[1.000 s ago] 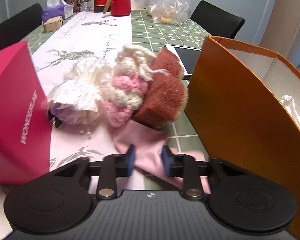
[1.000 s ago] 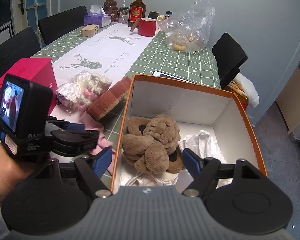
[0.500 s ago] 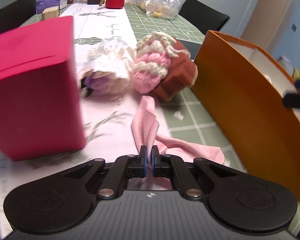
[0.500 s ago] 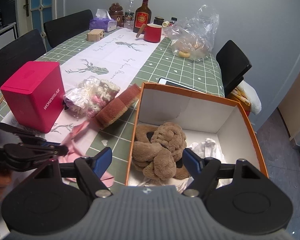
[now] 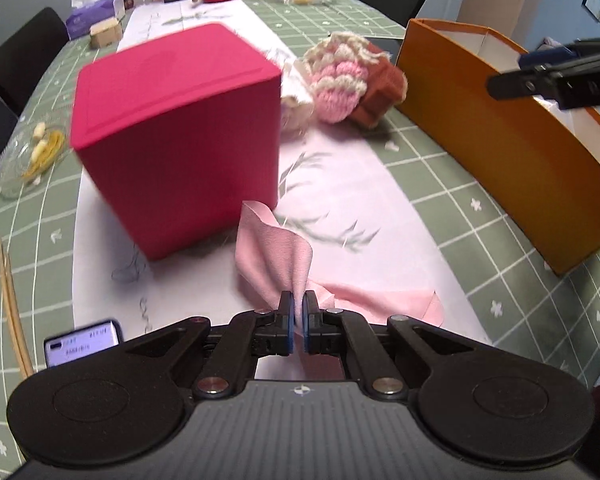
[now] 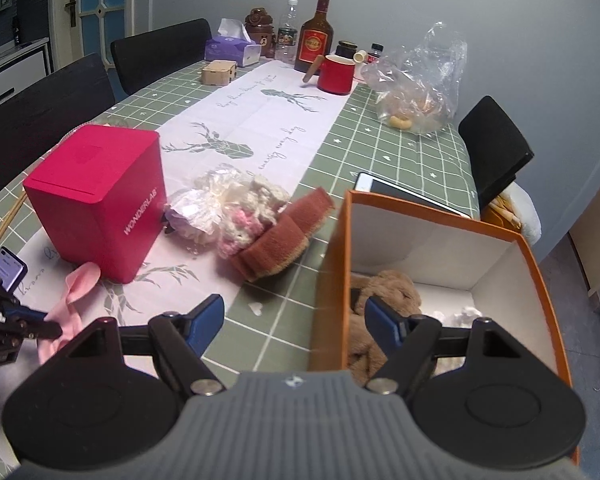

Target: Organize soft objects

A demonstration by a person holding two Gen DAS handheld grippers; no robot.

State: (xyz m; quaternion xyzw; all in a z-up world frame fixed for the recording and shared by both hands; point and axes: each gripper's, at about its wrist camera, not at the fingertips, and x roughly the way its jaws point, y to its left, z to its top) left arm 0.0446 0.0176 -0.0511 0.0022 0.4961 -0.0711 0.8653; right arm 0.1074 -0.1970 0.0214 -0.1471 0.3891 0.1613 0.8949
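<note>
**Cloth pinched, box waiting**

Your left claw (image 5: 299,314) is clamped on a fold of the pink cloth (image 5: 278,256), and that's the step in hand: one soft thing picked, not yet stowed. The cloth's free end trails on the table runner (image 5: 340,184), right in front of the red box (image 5: 176,132). Your right claw (image 6: 294,322) stands apart with nothing between its fingers, hovering over the near corner of the orange box (image 6: 332,280).

The cloth looks bound for that orange box, where a brown plush (image 6: 384,300) and something white already lie. The next move calls for a lift high enough to clear the orange wall, then a carry across to the right, then a release over the opening. Watch the trailing end; it could drag or snag on the rim.

More soft pieces wait mid-table: a pink-and-cream knit (image 6: 244,220), a brown sponge (image 6: 284,236), a crinkly white bundle (image 6: 204,204).

The table (image 6: 400,148) wears a green checked cover. At the far end stand bottles, a red mug (image 6: 336,74), tissues. Black chairs ring it; grey walls behind.
</note>
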